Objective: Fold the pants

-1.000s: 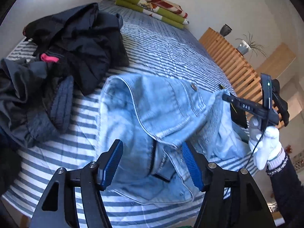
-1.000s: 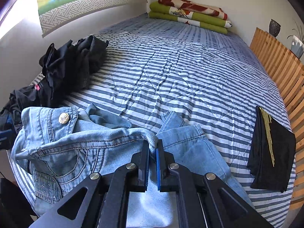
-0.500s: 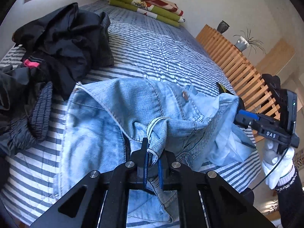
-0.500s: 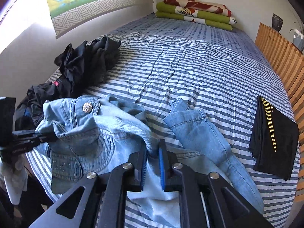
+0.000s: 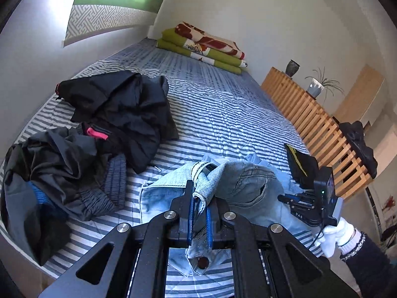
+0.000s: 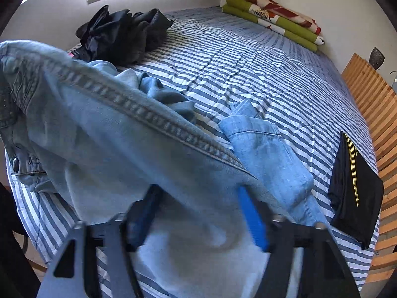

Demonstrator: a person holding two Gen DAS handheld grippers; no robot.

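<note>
The light-blue denim jeans (image 5: 248,186) lie bunched on the blue-and-white striped bed cover (image 6: 248,62), at lower centre of the left wrist view.

Left gripper (image 5: 199,213): clenched on a waistband fold, angled downward, holding the fold raised above the bed.

Right gripper (image 6: 198,198): jaws closing, pads wide apart, denim draped between them but not pinched.

In the right wrist view the waistband seam runs from upper left down to the jaws, and one leg extends toward lower right. Judgement: the right gripper is nearer that leg.
</note>
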